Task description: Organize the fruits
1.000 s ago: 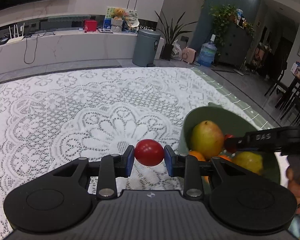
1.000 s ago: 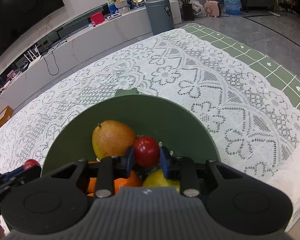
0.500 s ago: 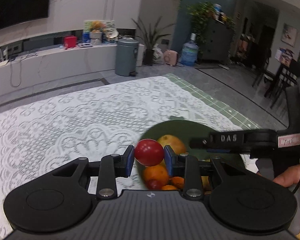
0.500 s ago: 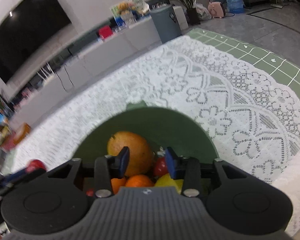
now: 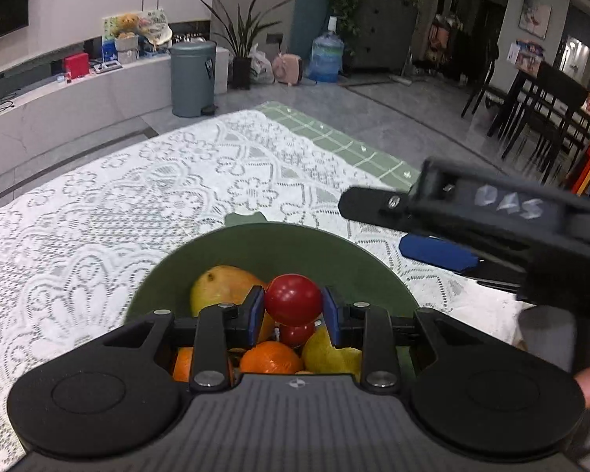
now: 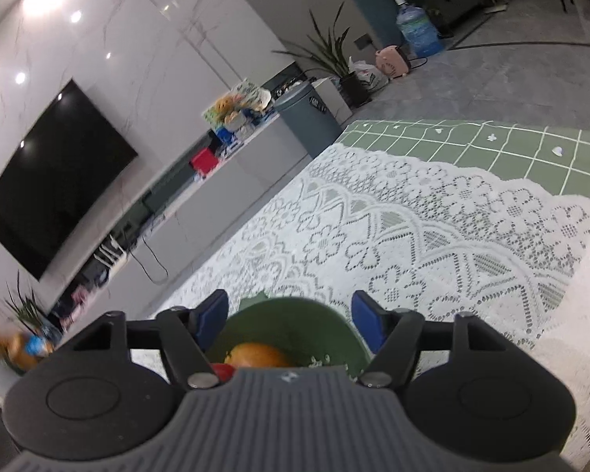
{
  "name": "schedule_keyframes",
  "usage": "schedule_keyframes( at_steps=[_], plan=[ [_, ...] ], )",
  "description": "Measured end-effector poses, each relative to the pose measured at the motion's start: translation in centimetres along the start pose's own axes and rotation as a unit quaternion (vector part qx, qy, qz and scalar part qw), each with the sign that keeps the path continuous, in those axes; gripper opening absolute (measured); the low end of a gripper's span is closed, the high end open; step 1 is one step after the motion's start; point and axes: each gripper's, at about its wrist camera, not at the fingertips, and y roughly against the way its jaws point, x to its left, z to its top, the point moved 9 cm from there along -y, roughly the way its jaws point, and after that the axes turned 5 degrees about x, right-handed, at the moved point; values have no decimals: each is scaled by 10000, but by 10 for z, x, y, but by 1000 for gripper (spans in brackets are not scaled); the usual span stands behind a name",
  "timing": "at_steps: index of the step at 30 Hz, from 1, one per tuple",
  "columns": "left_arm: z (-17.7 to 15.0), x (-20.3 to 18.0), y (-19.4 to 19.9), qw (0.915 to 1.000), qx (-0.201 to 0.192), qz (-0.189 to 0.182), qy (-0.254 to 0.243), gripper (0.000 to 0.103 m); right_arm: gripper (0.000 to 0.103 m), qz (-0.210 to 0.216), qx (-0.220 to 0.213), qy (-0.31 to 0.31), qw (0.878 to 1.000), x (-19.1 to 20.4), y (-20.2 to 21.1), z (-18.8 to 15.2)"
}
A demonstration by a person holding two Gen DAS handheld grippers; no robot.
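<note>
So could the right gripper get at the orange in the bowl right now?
Probably not directly: the left gripper, shut on a red tomato, hangs over the bowl above the orange; the right gripper is empty, jaws opening.

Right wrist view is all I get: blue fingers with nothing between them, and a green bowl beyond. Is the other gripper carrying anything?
Observer: Yes. The left gripper is shut on a red tomato, right above the green bowl.
Operator: I can make out only one yellow-orange fruit in there. Is there anything else?
Observer: A second tomato lies under the held one.
Operator: And beside that?
Observer: An orange and a lemon, both near the front.
</note>
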Motion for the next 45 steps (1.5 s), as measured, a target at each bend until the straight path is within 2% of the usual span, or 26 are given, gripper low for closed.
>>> schedule_keyframes(
  at_steps=[7, 16, 26, 29, 31, 33, 35, 41, 45],
  plan=[
    [-2, -6, -22, 9994, 240, 172, -170, 35, 76, 244, 320, -99, 9991, 0, -7, -2],
    [-4, -12, -36, 9983, 390, 305, -312, 35, 78, 204, 296, -293, 9989, -8, -8, -3],
    [-8, -16, -40, 9973, 519, 353, -382, 36, 79, 175, 347, -240, 9990, -6, -10, -4],
    [-6, -15, -40, 9971, 521, 409, -363, 42, 82, 192, 407, -191, 9988, -4, -12, -5],
    [-5, -15, -37, 9973, 486, 410, -369, 46, 82, 181, 407, -146, 9989, -2, -12, -5],
    [-4, -15, -33, 9975, 441, 410, -374, 57, 82, 179, 392, -138, 9990, -2, -12, -6],
    [-5, -16, -27, 9978, 373, 404, -380, 61, 83, 203, 401, -136, 9989, -2, -12, -6],
    [-6, -12, 1, 9974, 137, 646, -288, 62, 86, 337, 181, -129, 9992, -1, 1, -3],
    [-4, -3, 37, 9960, -278, 851, -16, 65, 89, 400, 14, 37, 9992, 6, 11, -4]
  ],
)
